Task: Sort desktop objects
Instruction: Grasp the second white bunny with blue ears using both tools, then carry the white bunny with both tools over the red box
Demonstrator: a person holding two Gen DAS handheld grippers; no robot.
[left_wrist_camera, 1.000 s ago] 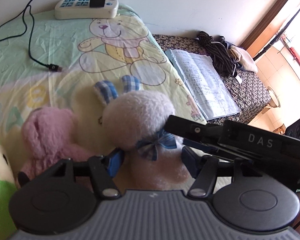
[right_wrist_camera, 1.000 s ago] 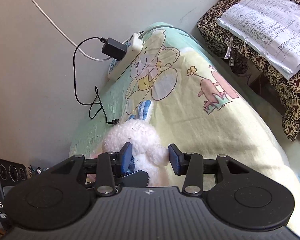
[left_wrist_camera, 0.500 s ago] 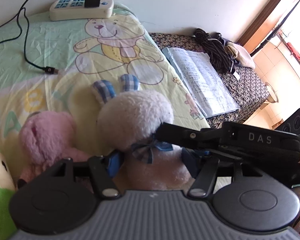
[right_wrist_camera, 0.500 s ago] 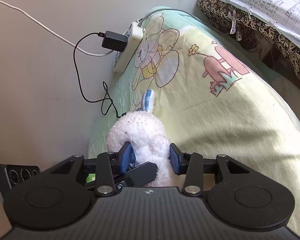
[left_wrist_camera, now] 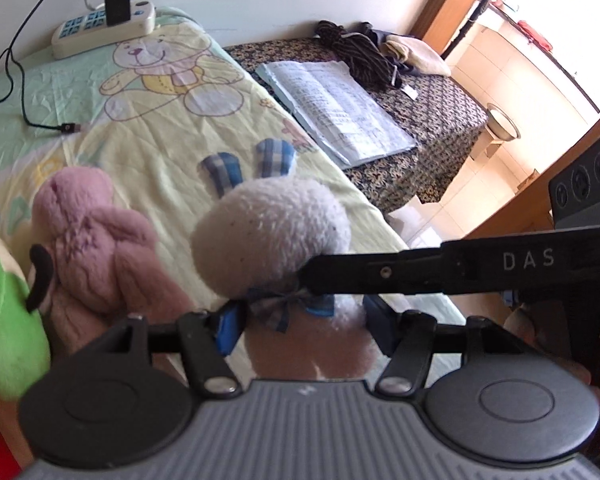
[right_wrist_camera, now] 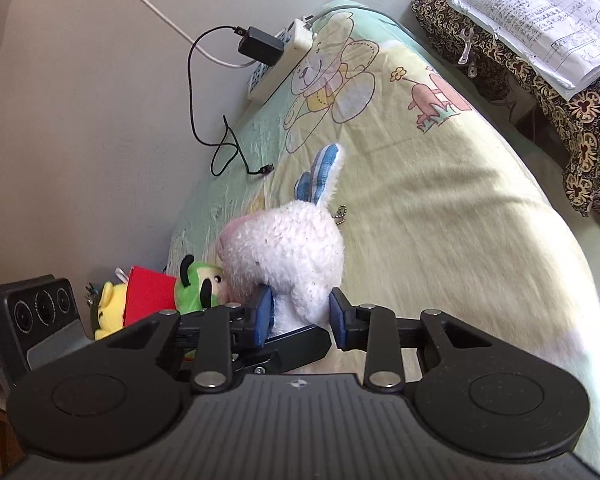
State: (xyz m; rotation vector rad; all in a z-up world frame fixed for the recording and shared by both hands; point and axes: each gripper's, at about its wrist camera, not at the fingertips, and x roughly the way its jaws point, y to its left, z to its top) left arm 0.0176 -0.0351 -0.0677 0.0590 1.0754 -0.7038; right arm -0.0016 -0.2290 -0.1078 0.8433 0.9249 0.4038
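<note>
both hand-held grippers, left [left_wrist_camera: 300, 326] and right [right_wrist_camera: 300, 316], clamped on the white plush rabbit [right_wrist_camera: 288, 252], right jaws just tightened

cartoon-print bed [left_wrist_camera: 148, 148] carries power strip [left_wrist_camera: 100, 30], pink plush [left_wrist_camera: 92, 240].

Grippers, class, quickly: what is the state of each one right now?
Left gripper: shut on the white bunny.
Right gripper: jaws just closing, now shut on the same bunny.

Rabbit [left_wrist_camera: 272, 224]: fuzzy white plush, checked cloth ears. Pink toy [left_wrist_camera: 96, 240]: shaggy plush. Sheet [right_wrist_camera: 440, 200]: printed cotton-like cloth, creased. Notebook [left_wrist_camera: 336, 108]: paper. Power strip [left_wrist_camera: 100, 28]: smooth plastic. Grippers [right_wrist_camera: 300, 316]: matt black plastic.
</note>
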